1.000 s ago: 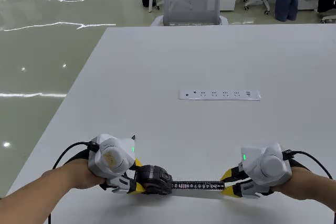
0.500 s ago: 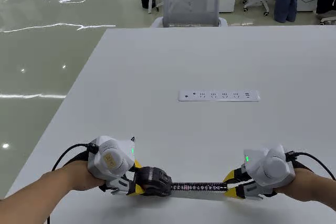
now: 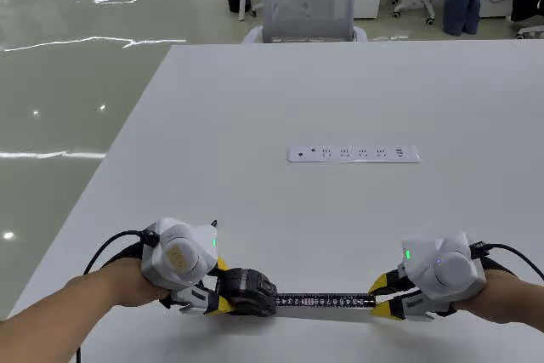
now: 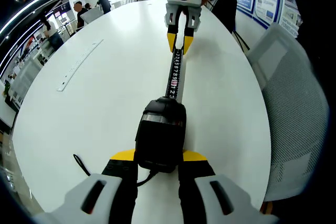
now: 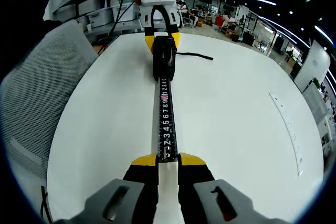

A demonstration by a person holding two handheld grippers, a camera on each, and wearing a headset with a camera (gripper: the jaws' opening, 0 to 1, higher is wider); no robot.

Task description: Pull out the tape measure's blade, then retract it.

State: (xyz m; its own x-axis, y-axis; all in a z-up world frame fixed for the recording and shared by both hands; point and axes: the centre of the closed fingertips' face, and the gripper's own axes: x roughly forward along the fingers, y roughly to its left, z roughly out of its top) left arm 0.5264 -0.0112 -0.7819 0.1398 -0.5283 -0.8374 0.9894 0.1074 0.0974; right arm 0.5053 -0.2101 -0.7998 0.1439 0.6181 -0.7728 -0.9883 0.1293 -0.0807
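Extension looks partly done at the white table's (image 3: 340, 91) near edge: the left gripper (image 3: 223, 292) has its jaws clamped on the black tape measure case (image 3: 249, 292), the right gripper (image 3: 379, 296) pinches the tip of the numbered blade (image 3: 323, 301), and retraction is left to do.

I'm seeing the black tape measure (image 3: 248, 292) lying at the table's (image 3: 340, 91) near edge, its blade (image 3: 323, 301) stretching straight out, numbers facing up.

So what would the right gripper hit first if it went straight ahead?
Probably the tape measure's black case, straight along the blade, held by the left gripper.
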